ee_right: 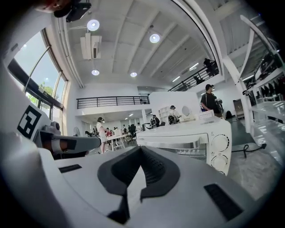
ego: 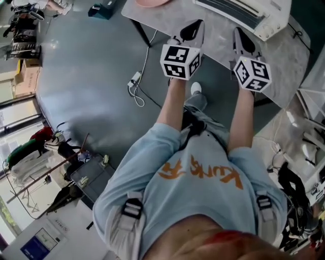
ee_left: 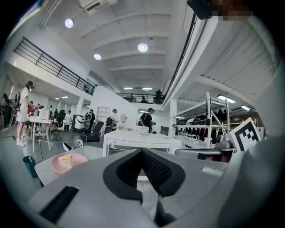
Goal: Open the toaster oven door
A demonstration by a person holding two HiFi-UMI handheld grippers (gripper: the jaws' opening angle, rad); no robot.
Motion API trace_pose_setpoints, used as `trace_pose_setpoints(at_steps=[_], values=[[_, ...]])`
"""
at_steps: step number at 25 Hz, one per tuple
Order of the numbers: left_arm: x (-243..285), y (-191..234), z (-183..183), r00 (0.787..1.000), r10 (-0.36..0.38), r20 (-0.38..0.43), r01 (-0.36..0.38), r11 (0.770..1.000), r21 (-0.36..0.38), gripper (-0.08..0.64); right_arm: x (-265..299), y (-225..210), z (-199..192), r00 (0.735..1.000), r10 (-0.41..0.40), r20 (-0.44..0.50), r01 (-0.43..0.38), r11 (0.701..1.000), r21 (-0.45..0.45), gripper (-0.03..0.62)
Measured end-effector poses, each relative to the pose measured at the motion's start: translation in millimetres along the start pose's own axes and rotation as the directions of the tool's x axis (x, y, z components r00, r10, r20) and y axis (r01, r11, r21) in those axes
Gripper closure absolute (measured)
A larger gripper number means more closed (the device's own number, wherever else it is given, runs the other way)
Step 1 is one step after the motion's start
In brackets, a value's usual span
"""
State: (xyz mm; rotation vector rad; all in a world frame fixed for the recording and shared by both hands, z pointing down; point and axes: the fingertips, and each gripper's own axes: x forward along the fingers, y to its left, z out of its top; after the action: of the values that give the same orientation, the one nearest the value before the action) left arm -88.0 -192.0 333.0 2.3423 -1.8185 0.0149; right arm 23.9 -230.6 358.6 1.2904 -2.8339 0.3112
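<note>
The white toaster oven [ego: 249, 14] stands at the far side of the marble table [ego: 284, 56], door closed. In the right gripper view its door handle [ee_right: 171, 141] and two knobs [ee_right: 220, 145] face me, a short way beyond the jaws. My left gripper [ego: 194, 26] and right gripper [ego: 241, 38] hover side by side over the table's near edge, both shut with nothing between the jaws. The left gripper view shows the toaster oven [ee_left: 138, 141] straight ahead past the left gripper [ee_left: 142, 153]. In its own view the right gripper [ee_right: 141, 152] points just left of the oven.
A pink plate [ee_left: 67, 164] with a cake slice sits on the table left of the oven. A cable and power strip [ego: 134, 81] lie on the grey floor to the left. Racks and gear crowd both sides; people stand far off in the hall.
</note>
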Motion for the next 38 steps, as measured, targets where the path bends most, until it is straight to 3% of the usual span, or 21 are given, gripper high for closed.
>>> trace_pose_setpoints(at_steps=[9,18,27,38], values=[[56.3,59.8,-35.0,0.998,-0.054,-0.040,0.053,0.998,-0.026,0.558,63.1,-10.9,-28.9,0.992,-0.093,-0.080,0.091,0.995,-0.032,0.594],[86.4,62.9,-36.2,0.993,-0.103,-0.049,0.103,0.995,-0.009,0.558,74.1,-30.6,-28.4,0.985,-0.143,-0.095,0.138,0.988,-0.063,0.594],[120.9,50.6,-18.7,0.985,-0.164,-0.055,0.169,0.980,0.109,0.557,87.9,-50.9,-16.7,0.982,-0.166,-0.090,0.156,0.982,-0.103,0.594],[154.2,44.7,-12.7,0.955,-0.259,-0.143,0.290,0.915,0.280,0.555,96.2,-69.9,3.3,0.979,-0.178,-0.100,0.156,0.968,-0.197,0.583]])
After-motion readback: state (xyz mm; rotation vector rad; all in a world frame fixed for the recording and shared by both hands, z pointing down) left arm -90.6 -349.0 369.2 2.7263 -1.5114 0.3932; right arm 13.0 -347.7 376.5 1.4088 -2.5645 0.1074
